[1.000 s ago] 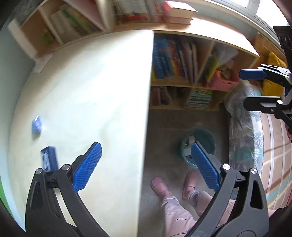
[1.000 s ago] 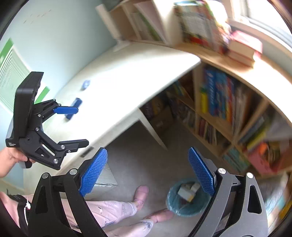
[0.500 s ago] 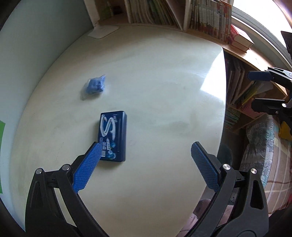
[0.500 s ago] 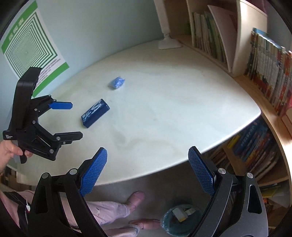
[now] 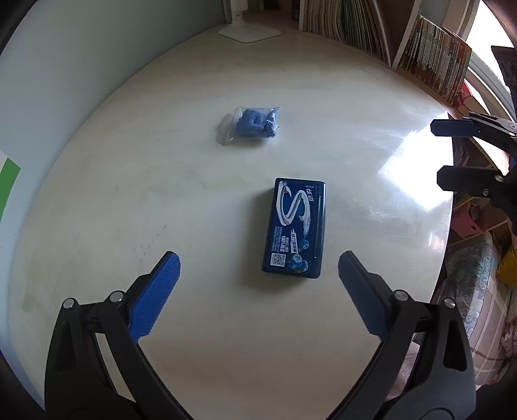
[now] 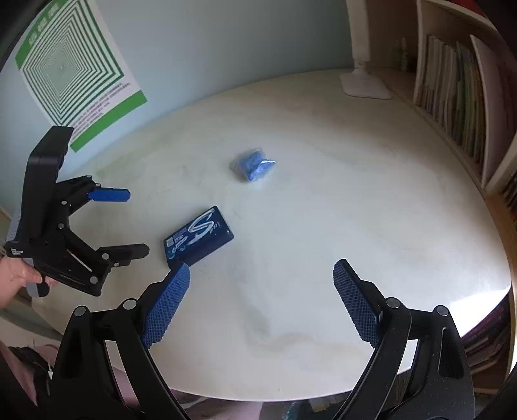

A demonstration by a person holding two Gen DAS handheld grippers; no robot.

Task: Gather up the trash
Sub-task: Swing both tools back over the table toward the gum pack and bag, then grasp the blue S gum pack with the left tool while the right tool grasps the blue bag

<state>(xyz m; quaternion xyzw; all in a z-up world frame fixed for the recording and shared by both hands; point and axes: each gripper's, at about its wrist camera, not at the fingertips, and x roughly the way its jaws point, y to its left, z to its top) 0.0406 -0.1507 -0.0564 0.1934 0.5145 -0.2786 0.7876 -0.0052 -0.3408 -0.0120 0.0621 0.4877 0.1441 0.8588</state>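
A dark blue flat box (image 5: 295, 227) with a silver S lies on the white table (image 5: 161, 194), just ahead of my open, empty left gripper (image 5: 258, 274). A small clear bag of crumpled blue stuff (image 5: 252, 124) lies farther back. In the right wrist view the box (image 6: 198, 236) and the bag (image 6: 253, 166) show too. My right gripper (image 6: 261, 287) is open and empty above the table's near part. The left gripper (image 6: 126, 221) hangs open beside the box at the left. The right gripper (image 5: 452, 155) shows at the right edge of the left wrist view.
A white lamp base (image 5: 250, 30) stands at the table's far edge. Bookshelves (image 6: 452, 106) line the right side. A green patterned poster (image 6: 71, 68) hangs on the wall. The table's edge (image 6: 452, 323) drops off at the right.
Both grippers have swung up from the floor and the waste bin to over the table. The left gripper has moved until the blue box lies just ahead of its fingers.
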